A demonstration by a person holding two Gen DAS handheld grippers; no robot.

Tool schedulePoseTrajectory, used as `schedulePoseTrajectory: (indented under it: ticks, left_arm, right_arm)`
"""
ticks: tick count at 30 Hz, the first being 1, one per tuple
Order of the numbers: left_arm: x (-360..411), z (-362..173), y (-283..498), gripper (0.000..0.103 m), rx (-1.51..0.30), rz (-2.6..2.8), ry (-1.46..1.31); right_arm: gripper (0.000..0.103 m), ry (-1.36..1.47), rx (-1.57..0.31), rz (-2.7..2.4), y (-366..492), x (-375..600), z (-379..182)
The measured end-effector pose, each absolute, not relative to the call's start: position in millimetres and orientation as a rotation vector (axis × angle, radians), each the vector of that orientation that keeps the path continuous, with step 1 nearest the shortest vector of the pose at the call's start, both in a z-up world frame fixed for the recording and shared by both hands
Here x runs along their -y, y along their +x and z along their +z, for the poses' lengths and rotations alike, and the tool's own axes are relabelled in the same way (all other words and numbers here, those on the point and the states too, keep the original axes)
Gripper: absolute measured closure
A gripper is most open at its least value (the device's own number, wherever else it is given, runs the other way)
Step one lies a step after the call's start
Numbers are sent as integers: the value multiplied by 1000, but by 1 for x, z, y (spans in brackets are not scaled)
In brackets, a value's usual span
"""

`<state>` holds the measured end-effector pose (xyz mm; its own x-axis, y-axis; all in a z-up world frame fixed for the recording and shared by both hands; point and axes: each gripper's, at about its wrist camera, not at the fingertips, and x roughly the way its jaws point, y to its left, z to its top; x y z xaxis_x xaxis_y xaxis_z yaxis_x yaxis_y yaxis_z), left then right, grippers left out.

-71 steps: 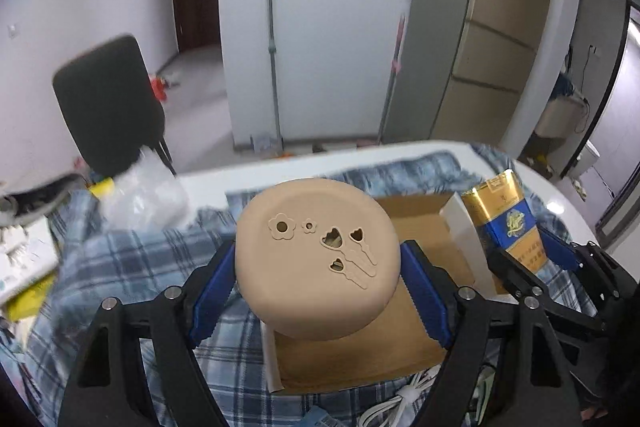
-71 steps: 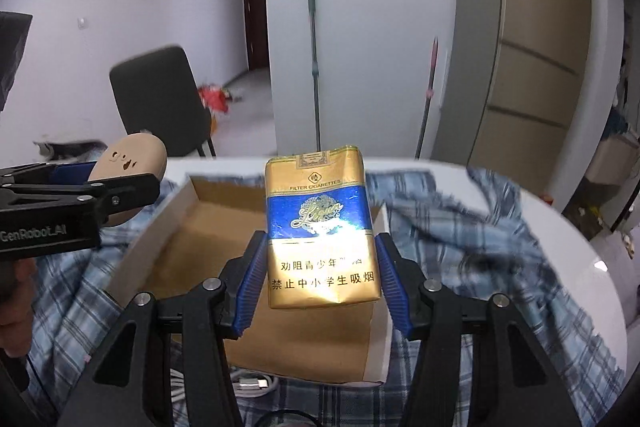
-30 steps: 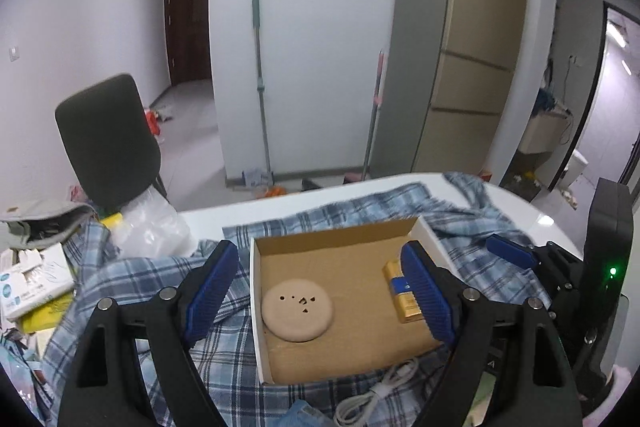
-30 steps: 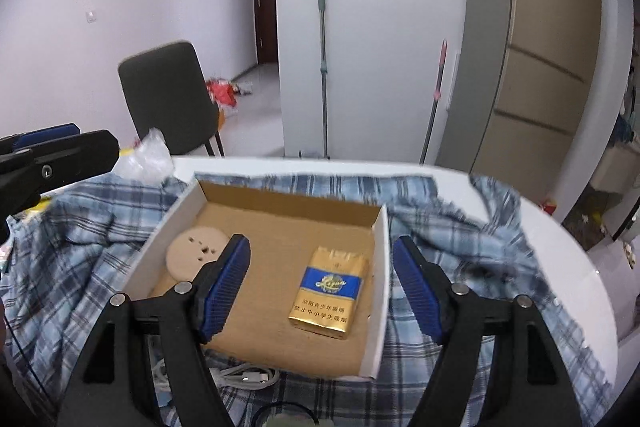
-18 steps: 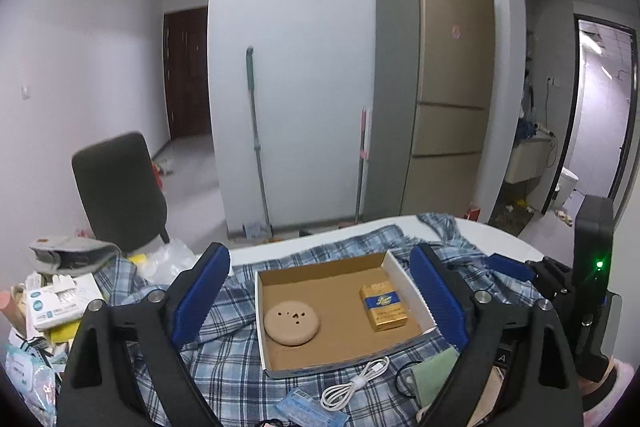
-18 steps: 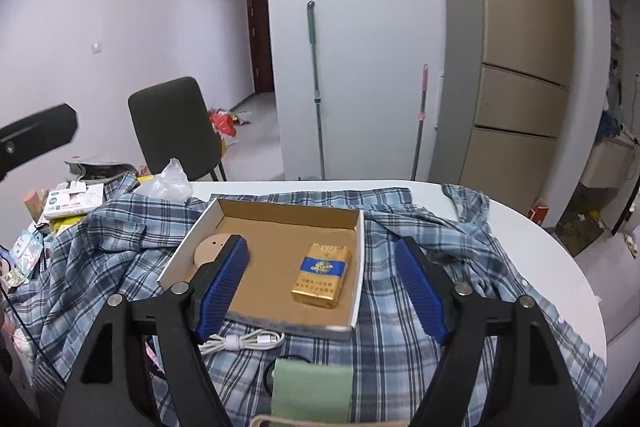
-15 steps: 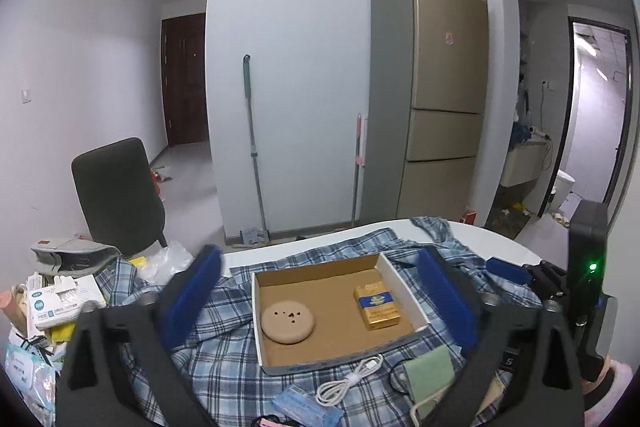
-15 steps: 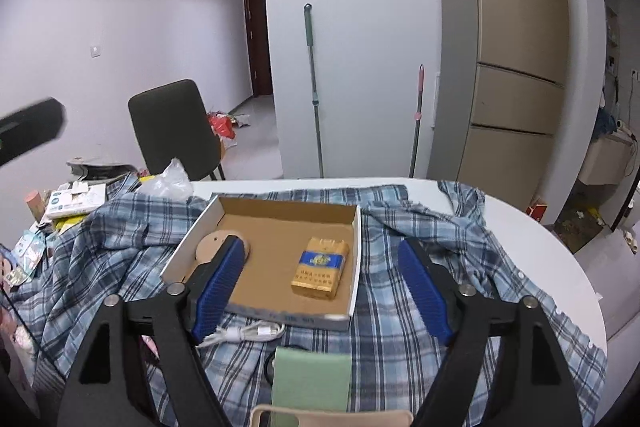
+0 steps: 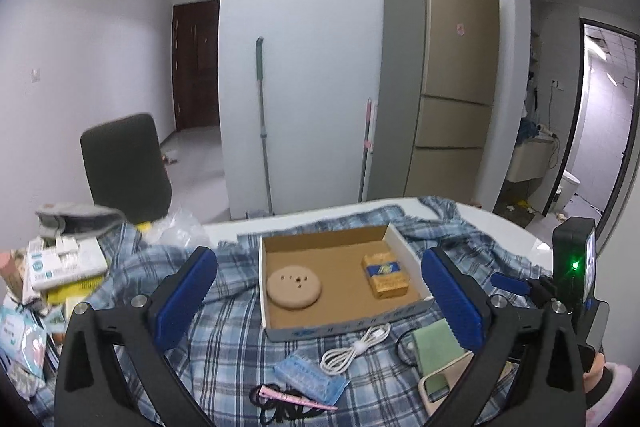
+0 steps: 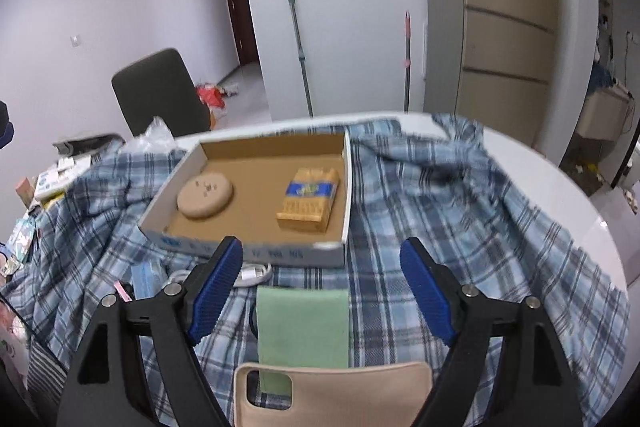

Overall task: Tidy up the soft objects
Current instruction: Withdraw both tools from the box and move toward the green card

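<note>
- A blue plaid cloth [image 10: 460,227] is spread over a white round table [image 10: 592,211].
- A shallow cardboard box [image 10: 344,187] is set on the cloth; a round tan cushion [image 10: 205,195] lies at its left, a gold and blue packet [image 10: 308,201] at its right, well apart.
- The left gripper [image 9: 320,295] is held wide with nothing between its blue pads [image 9: 184,297], its jaws having just been opening; the box is seen beyond and between them.
- The right gripper [image 10: 320,291] is spread wide and empty, its jaws lately opened further; a green cloth [image 10: 302,327] lies between its fingers, the box beyond the tips.
- A beige phone case [image 10: 332,395] overlaps the green cloth's near end.
- A white cable [image 9: 356,347] is coiled before the box.
</note>
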<state>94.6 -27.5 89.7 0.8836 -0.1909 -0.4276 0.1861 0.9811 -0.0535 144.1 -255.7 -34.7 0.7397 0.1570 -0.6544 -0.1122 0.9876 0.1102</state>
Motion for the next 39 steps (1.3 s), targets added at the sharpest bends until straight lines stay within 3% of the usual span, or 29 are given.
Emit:
schedulePoseTrajectory:
  ticks: [21,22,23,39]
  left_arm:
    - [12,43,119,0,-554,-155,-45]
    - [12,42,119,0,-556,-154,-44]
    - [12,41,119,0,-558,-153,-43]
    - [24,43,120,0,-572,-181,-18]
  right_arm:
    - [23,34,-906,184,164,240,-95]
    - [25,31,-910,183,164,240,-96]
    - [34,29,-908,190,163,239,-96]
    - [34,85,-619,114,126,285,1]
